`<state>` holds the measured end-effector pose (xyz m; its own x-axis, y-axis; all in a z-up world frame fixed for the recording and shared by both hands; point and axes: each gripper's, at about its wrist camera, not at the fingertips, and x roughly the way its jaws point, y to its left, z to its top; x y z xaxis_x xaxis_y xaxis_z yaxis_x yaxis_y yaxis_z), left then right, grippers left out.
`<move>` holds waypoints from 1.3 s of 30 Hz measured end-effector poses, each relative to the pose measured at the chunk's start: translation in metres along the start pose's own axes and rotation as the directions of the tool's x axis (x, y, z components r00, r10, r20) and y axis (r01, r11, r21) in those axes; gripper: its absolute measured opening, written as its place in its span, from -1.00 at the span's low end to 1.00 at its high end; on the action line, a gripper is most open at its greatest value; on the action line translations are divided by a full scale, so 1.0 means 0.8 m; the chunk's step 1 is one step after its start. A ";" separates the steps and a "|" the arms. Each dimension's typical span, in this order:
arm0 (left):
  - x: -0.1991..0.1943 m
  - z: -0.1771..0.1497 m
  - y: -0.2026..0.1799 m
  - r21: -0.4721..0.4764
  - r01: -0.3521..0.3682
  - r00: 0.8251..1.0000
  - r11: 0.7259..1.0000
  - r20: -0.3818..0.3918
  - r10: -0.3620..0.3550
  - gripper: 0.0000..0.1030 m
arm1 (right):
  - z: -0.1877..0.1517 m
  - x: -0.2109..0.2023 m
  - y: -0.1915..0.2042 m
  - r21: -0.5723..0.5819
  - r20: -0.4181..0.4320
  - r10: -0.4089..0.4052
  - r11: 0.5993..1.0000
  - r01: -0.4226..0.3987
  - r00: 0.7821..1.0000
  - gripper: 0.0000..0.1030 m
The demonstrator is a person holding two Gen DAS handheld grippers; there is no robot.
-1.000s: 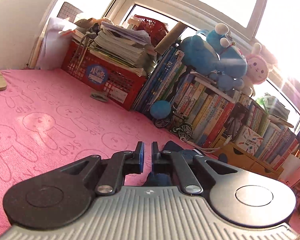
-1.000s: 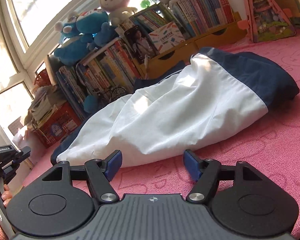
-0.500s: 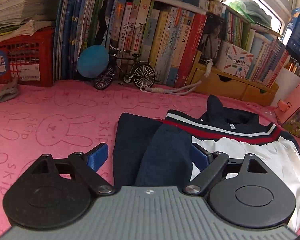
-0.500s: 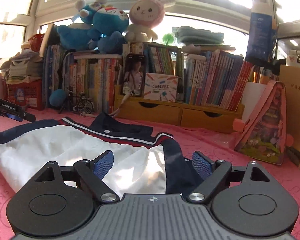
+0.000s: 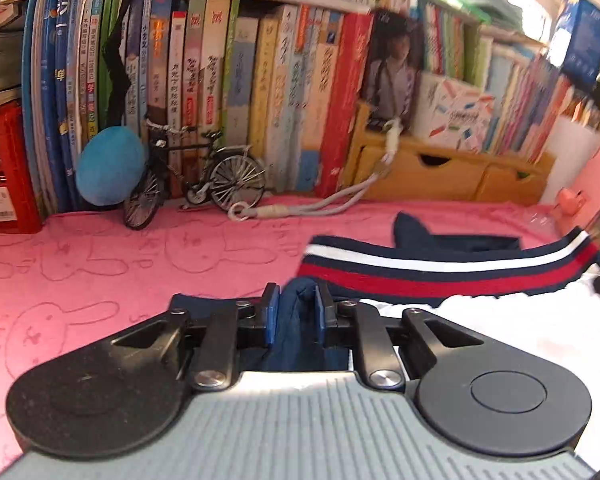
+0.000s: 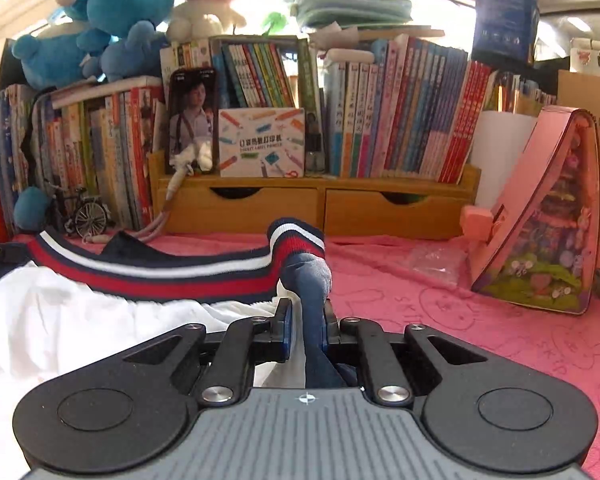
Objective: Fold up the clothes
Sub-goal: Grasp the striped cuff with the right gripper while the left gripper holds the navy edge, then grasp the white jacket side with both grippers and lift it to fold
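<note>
A white and navy jacket [image 5: 500, 328] with a red, white and navy striped band [image 5: 440, 268] lies on the pink bunny-print cloth [image 5: 100, 264]. My left gripper [image 5: 296, 312] is shut on a fold of its navy fabric at the left end of the band. The jacket also shows in the right wrist view [image 6: 80, 312], with the striped band [image 6: 160, 276] running across it. My right gripper [image 6: 306, 320] is shut on navy fabric at the right end of the band, which rises in a bunched peak just ahead of the fingers.
Rows of books [image 6: 400, 112] and a wooden drawer unit [image 6: 320, 208] line the back edge. A toy bicycle [image 5: 196, 184], a blue ball [image 5: 108, 168] and a red crate [image 5: 0, 172] stand at the left. A pink house-shaped toy [image 6: 540, 216] stands at the right.
Both grippers were open half a second ago and have closed on the jacket's navy fabric at either end of the striped band. Both views moved closer to the garment.
</note>
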<state>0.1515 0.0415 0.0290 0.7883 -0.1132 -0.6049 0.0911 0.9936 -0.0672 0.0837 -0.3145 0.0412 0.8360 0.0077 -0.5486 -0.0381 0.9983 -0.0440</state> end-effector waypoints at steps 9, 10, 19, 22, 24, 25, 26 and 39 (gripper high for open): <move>-0.133 -0.059 0.009 0.320 -0.119 0.968 0.940 0.250 0.037 0.10 | -0.053 -0.113 0.038 -0.432 0.160 0.097 0.902 -0.019 0.982 0.37; -0.147 -0.075 0.007 0.371 -0.103 0.967 0.923 0.256 0.005 0.13 | -0.060 -0.132 0.044 -0.490 0.185 0.129 0.872 -0.023 0.974 0.39; -0.195 -0.184 -0.094 0.744 0.158 0.960 0.650 0.040 -0.279 0.44 | -0.157 -0.210 0.147 -0.815 -0.049 0.409 0.511 -0.274 0.911 0.47; -0.196 -0.203 -0.123 0.824 0.168 0.950 0.541 0.010 -0.311 0.48 | -0.140 -0.196 0.149 -0.754 -0.040 0.378 0.596 -0.276 0.925 -0.29; -0.189 -0.210 -0.138 0.857 0.149 0.951 0.494 0.013 -0.310 0.51 | -0.124 -0.188 0.146 -0.696 -0.040 0.362 0.658 -0.286 0.931 -0.32; -0.183 -0.212 -0.145 0.867 0.132 0.954 0.481 0.020 -0.299 0.51 | -0.120 -0.189 0.143 -0.681 -0.029 0.366 0.674 -0.286 0.930 -0.32; -0.174 -0.211 -0.151 0.873 0.109 0.961 0.475 0.030 -0.275 0.48 | -0.116 -0.190 0.139 -0.665 -0.017 0.369 0.690 -0.286 0.929 -0.32; -0.170 -0.157 -0.152 0.772 0.072 0.969 0.632 0.097 -0.228 -0.44 | -0.156 -0.184 0.176 -0.869 0.148 0.278 0.495 -0.010 0.949 0.19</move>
<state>-0.0435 -0.0638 0.0196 0.8017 -0.3368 -0.4937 0.5838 0.6182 0.5263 -0.1125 -0.1824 0.0115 0.8637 0.2939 -0.4095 -0.5028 0.4444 -0.7414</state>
